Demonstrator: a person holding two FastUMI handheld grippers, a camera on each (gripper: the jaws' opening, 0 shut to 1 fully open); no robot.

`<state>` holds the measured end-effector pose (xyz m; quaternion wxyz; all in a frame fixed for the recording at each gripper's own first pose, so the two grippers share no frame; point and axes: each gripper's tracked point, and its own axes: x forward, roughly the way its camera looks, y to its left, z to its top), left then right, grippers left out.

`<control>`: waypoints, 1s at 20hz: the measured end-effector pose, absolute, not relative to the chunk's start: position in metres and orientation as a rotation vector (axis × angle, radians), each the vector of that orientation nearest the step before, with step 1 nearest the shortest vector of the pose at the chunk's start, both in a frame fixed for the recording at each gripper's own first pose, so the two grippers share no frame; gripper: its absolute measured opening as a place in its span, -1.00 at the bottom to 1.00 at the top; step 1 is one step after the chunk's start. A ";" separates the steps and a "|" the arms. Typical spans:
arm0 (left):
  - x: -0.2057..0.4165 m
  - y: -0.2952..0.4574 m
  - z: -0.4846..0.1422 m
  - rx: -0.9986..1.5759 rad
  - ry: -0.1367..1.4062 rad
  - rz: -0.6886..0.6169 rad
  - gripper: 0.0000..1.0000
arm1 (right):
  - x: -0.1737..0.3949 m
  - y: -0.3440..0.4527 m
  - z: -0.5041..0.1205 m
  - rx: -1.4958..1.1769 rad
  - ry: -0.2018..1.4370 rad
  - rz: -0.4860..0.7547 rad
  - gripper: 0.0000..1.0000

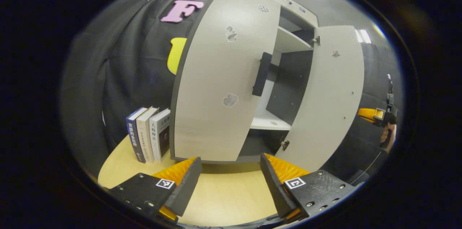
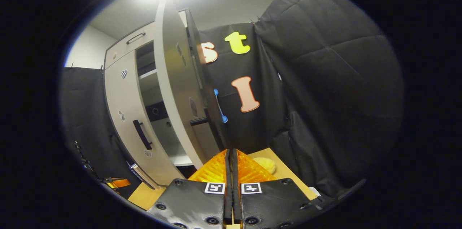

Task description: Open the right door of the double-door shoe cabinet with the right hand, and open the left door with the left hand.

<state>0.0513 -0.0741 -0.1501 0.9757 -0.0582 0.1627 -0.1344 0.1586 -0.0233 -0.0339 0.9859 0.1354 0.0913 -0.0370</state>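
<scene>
The grey shoe cabinet stands on a wooden table. Its left door covers its half, with a black handle at its inner edge. The right door is swung wide, baring white shelves. My left gripper is open, low in front of the left door and apart from it. In the right gripper view the right door is edge-on, its handle sticking out. My right gripper is shut with nothing held, below that handle and not touching it. The left door lies beyond.
Three books stand upright on the table left of the cabinet. A yellow soft thing lies on the table beside the right door. A hand holding the right gripper is at the far right. Black cloth walls surround the booth.
</scene>
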 end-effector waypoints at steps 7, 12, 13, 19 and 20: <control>0.115 -0.120 -0.096 -0.031 0.211 -0.332 0.89 | 0.116 -0.118 -0.017 0.198 0.154 -0.344 -0.96; 0.160 -0.157 -0.065 -0.014 0.154 -0.299 0.88 | 0.141 -0.157 -0.020 0.134 0.132 -0.394 -0.68; 0.167 -0.161 -0.058 -0.030 0.148 -0.285 0.89 | 0.147 -0.166 -0.026 0.127 0.142 -0.400 -0.58; 0.208 -0.167 -0.027 -0.010 0.112 -0.165 0.87 | 0.208 -0.203 -0.042 -0.005 0.122 -0.404 0.42; 0.214 -0.168 -0.024 0.004 0.109 -0.148 0.87 | 0.216 -0.206 -0.043 -0.020 0.113 -0.390 0.80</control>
